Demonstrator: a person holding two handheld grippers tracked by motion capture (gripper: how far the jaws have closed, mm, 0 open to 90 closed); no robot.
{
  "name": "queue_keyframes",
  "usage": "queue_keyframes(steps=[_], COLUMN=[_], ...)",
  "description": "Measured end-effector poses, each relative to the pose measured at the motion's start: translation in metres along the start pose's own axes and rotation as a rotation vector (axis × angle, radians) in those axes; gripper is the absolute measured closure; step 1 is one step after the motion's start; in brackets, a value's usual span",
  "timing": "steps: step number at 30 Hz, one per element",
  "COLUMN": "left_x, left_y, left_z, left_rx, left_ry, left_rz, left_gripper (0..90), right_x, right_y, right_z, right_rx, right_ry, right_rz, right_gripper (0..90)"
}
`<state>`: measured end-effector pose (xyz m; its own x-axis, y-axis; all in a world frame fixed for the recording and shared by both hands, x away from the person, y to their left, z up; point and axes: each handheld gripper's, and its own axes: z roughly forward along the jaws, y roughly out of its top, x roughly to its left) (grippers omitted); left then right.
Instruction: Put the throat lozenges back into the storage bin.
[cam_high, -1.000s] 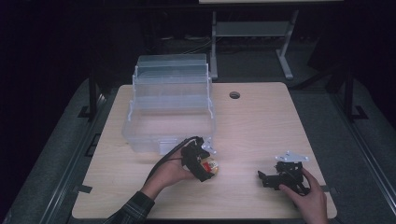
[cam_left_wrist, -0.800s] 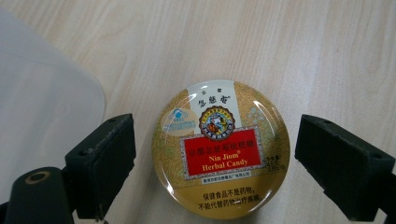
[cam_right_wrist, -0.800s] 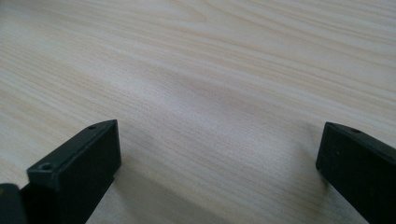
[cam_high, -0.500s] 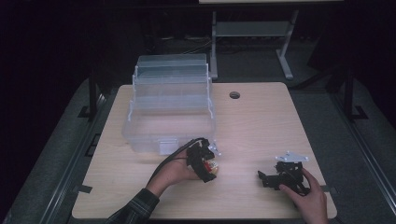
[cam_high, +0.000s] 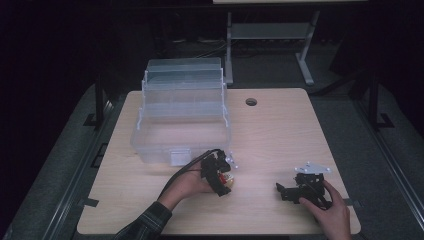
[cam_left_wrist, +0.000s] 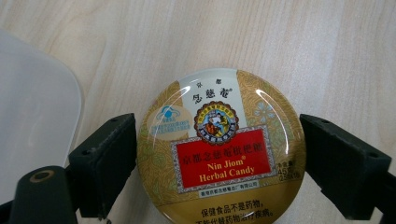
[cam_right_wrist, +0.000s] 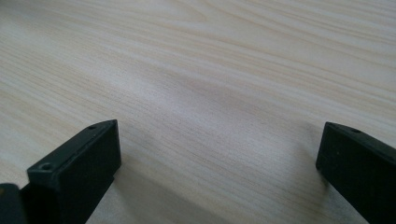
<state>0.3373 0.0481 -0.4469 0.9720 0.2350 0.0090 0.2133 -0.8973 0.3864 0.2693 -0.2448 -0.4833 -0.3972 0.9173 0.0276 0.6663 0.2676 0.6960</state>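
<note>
— Gold tin, is that what the left gripper (cam_high: 220, 176) has, seen from the high view?

— Yes, a round candy tin (cam_high: 226, 178) on the wooden table (cam_high: 280, 135), just in front of the clear plastic box (cam_high: 182, 117). Probably it is bound for that box, hence the spot.

— And the left gripper view?

— Jaws bracket the tin (cam_left_wrist: 221, 147) at its widest; the left one touches its rim, the right stands a sliver off. Not clamped, I judge.

— The right gripper view?

— Jaws wide over bare wood. The right gripper (cam_high: 287, 192) rests well apart, seemingly parked out of the way.
</note>
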Motion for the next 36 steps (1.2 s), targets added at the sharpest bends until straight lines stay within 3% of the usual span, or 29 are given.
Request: queue_keyframes(steps=[19, 36], left_x=[0.001, 0.001], left_y=[-0.001, -0.005], left_z=[0.0, -0.02], left_rx=[0.003, -0.028], left_ry=[-0.007, -0.015], left_rz=[-0.008, -0.035], left_gripper=[19.4, 19.6], right_x=[0.0, 0.0], right_y=[0.0, 0.0], right_z=[0.0, 0.0], right_rx=[0.001, 0.001], right_ry=[0.0, 0.0], right_rz=[0.001, 0.0], right_gripper=[0.0, 0.0])
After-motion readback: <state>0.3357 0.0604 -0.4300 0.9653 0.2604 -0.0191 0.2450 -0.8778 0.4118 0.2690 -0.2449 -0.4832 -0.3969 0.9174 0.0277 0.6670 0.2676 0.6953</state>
